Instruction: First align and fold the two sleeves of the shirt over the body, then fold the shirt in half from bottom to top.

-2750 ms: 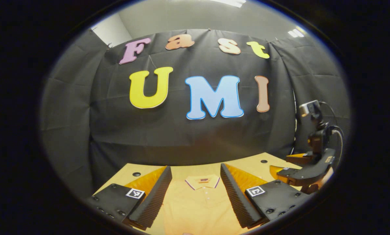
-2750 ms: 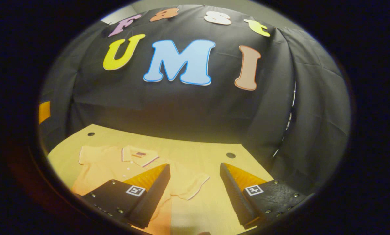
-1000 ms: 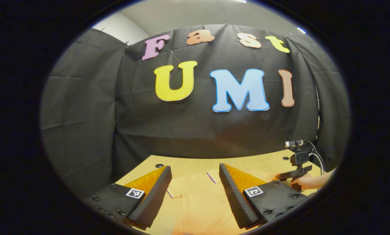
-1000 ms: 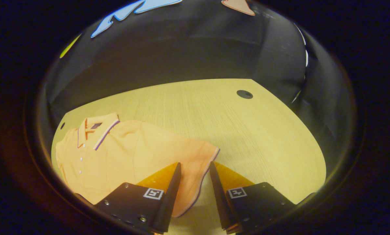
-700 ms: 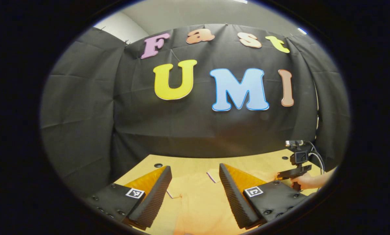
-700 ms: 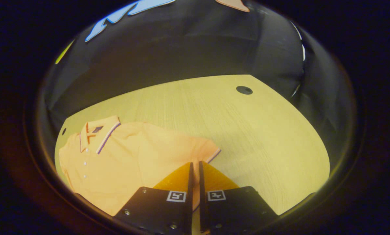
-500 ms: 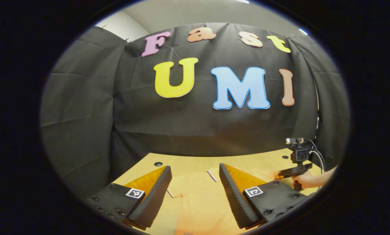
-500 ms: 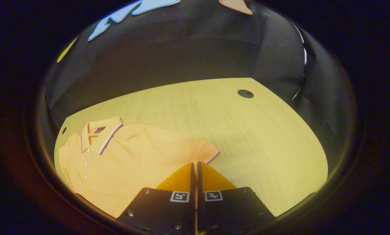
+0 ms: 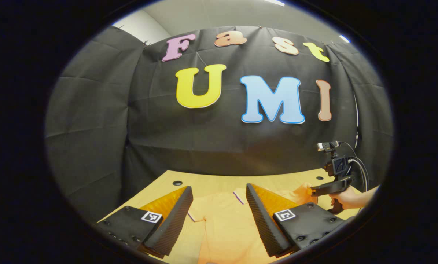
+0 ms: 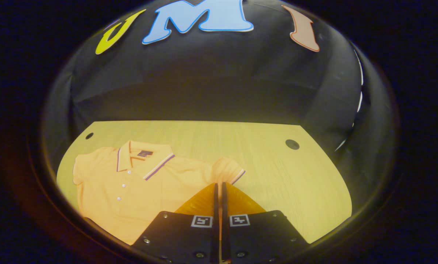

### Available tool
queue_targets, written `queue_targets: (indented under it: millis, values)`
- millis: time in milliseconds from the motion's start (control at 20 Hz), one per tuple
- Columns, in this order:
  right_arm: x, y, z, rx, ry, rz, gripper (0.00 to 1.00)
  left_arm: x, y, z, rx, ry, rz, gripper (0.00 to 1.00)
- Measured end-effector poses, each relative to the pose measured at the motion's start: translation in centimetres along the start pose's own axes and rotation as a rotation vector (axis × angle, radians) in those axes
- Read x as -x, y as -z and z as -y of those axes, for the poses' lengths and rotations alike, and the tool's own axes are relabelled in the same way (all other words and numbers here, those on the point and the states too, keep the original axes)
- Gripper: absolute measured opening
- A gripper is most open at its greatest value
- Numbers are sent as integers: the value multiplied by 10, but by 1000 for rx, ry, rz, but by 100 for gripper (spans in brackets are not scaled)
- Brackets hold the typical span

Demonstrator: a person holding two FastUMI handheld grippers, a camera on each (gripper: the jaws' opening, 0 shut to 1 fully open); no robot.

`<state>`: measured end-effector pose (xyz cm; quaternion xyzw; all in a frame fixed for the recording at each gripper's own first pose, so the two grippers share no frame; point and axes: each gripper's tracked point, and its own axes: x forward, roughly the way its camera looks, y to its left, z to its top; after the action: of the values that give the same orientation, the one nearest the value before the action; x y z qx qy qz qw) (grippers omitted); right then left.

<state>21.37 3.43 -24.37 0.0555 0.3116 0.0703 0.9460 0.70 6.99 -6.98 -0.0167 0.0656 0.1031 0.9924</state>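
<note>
Moved: since half a second ago the right sleeve (image 10: 229, 170) has come up off the table (image 10: 262, 154) — its cuff now bunches above the fingertips instead of lying flat.
Shirt (image 10: 138, 183): an orange polo, face up, collar toward the booth wall; its body lies flat on the wood, and the far sleeve is spread out and untouched.
Right gripper (image 10: 219, 189): fingers pressed together, pinching the sleeve near its striped cuff; the left gripper view shows it raised with cloth at its tip, a hand (image 9: 345, 198) on its handle.
Left gripper (image 9: 217, 205): fingers spread wide, hovering over the shirt's body, gripping nothing.
Meaning: the first sleeve fold is under way — lifted, not yet laid over the body.
Remaining: I judge both sleeves and the bottom-to-top fold.
</note>
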Motion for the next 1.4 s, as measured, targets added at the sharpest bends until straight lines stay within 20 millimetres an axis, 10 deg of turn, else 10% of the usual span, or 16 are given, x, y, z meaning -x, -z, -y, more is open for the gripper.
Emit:
queue_targets:
  millis: [450,1000,1400]
  values:
    - [-10,15,-63,119,-107,-24,3,26,13,-37,22,-101,-13,95]
    - [-20,37,-77,87,-148,-103,10,22,15,-58,33,-143,-26,94]
    - [21,10,-84,-14,-180,-18,70,-4,32,-48,75,-104,-58,94]
